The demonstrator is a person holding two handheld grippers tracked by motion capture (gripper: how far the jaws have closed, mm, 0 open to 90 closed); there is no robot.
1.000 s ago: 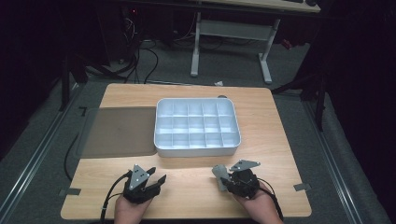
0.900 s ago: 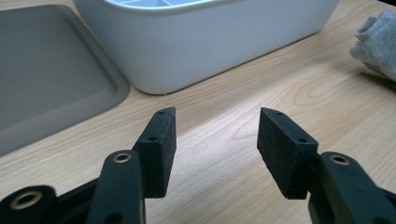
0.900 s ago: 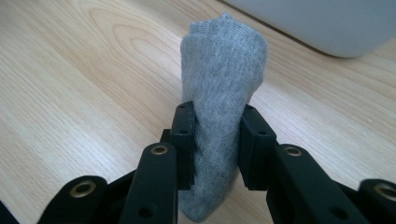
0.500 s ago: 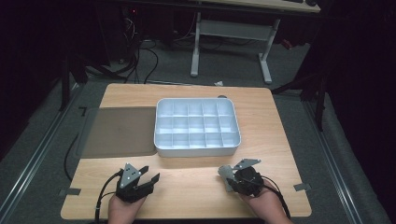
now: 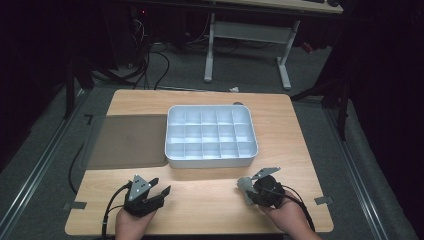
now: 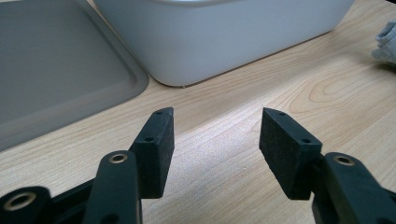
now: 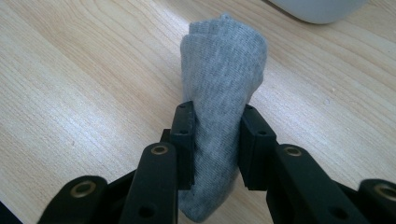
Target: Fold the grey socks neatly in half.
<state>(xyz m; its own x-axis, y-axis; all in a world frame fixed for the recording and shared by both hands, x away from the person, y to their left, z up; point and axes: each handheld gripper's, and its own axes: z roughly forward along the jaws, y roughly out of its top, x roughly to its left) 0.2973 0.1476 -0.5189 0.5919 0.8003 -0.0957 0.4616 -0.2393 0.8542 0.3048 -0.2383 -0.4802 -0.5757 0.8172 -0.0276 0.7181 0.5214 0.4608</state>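
My right gripper (image 5: 248, 189) (image 7: 217, 135) is near the table's front right and is shut on a rolled grey sock (image 7: 224, 60) (image 5: 244, 184). The sock sticks out past the pads, just above the wood. My left gripper (image 5: 160, 185) (image 6: 217, 126) is near the front left. Its jaws have just been opening and now stand wide apart over bare wood, with nothing between them. A white tray (image 5: 210, 161) (image 6: 224, 32) divided into many small empty compartments sits at the table's middle, beyond both grippers. The sock (image 6: 385, 42) also peeks in at the far right edge of the left gripper view.
A flat grey lid (image 5: 127, 140) (image 6: 51, 60) lies left of the tray, touching its side. The wooden table (image 5: 210, 200) has bare wood between the grippers and the tray. Cables trail from both grippers over the front edge. A desk frame stands on the floor beyond the table.
The left gripper's jaws are spread a little wider than a second ago. Both hands have barely shifted, and the right gripper still clamps the sock.
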